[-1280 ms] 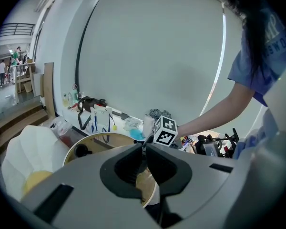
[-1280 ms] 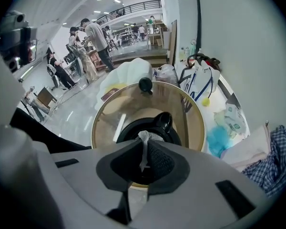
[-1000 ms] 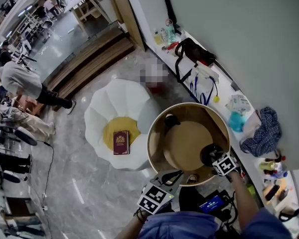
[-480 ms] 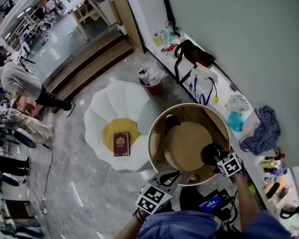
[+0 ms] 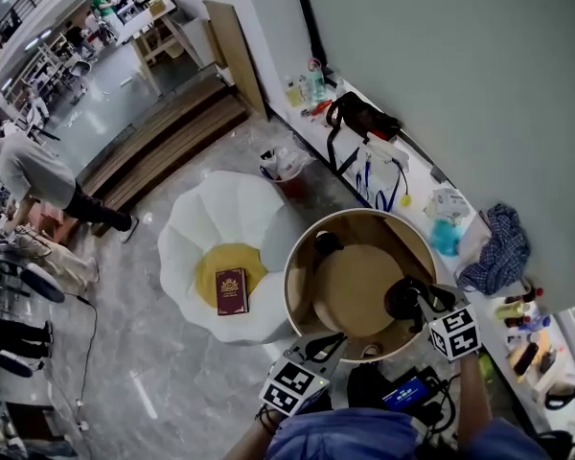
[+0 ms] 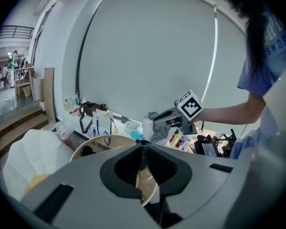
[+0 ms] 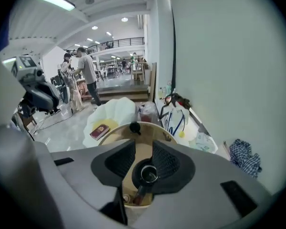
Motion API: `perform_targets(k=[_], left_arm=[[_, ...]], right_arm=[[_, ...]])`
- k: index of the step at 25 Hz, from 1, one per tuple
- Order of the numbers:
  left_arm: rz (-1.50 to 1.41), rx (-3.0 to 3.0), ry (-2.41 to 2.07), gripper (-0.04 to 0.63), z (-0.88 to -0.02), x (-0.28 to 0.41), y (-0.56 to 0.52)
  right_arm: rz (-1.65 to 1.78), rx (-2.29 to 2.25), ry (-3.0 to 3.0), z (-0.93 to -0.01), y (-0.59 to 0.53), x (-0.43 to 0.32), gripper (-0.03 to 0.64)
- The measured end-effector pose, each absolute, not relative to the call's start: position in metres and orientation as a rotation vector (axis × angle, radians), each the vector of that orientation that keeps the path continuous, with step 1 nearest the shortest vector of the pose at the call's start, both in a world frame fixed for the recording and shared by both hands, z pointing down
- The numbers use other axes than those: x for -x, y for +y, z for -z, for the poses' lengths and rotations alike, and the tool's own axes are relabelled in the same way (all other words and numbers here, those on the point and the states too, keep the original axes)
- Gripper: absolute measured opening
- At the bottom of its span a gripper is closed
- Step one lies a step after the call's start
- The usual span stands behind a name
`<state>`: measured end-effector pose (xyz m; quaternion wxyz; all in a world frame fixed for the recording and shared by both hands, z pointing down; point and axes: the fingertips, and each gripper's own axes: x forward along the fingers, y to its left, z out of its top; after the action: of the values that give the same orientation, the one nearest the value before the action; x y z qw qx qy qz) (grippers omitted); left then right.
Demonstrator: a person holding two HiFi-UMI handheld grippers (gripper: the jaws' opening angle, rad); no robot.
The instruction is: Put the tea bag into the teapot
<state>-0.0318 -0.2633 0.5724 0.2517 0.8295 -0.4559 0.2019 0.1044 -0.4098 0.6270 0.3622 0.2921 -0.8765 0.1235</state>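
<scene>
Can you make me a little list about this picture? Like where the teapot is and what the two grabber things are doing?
table: round wooden table with a raised rim
teapot: black teapot standing on the table's right side
right gripper: right gripper has its jaws apart, with the teapot below and between them, not squeezed
left gripper: left gripper has its jaws together, by the table's near rim
tea bag: cannot make it out
next to the table: white flower-shaped seat with a red book lying on its yellow middle
</scene>
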Motion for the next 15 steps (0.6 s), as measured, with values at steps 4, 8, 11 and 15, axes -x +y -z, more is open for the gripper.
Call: perform_targets(k=[4,8,11,15], left_arm=[[-0.543,-2.275,-1.242,0.018,-0.567,0.043,-0.252],[-0.521,-2.304,-1.250,0.018,-0.554,0.056,-0.239],[-0.490,-2.332,-1.269,0.018,-0.540,0.068,-0.225],[-0.444,-2.364,-1.305,0.018,-0.522,0.091,-0.203]], right_arm=[[-0.295,-0.831,-2.358,-0.567,-0.385,-0.092,0.118],[-0.290,-0.889,-2.421,-0.525,-0.355,-0.074,0.118],[-0.305,-0.930,-2.466,-0.502,-0.329,-0.059,0.117],[-0.341,-0.962,-2.511,-0.484,-0.289,-0.030,0.110]])
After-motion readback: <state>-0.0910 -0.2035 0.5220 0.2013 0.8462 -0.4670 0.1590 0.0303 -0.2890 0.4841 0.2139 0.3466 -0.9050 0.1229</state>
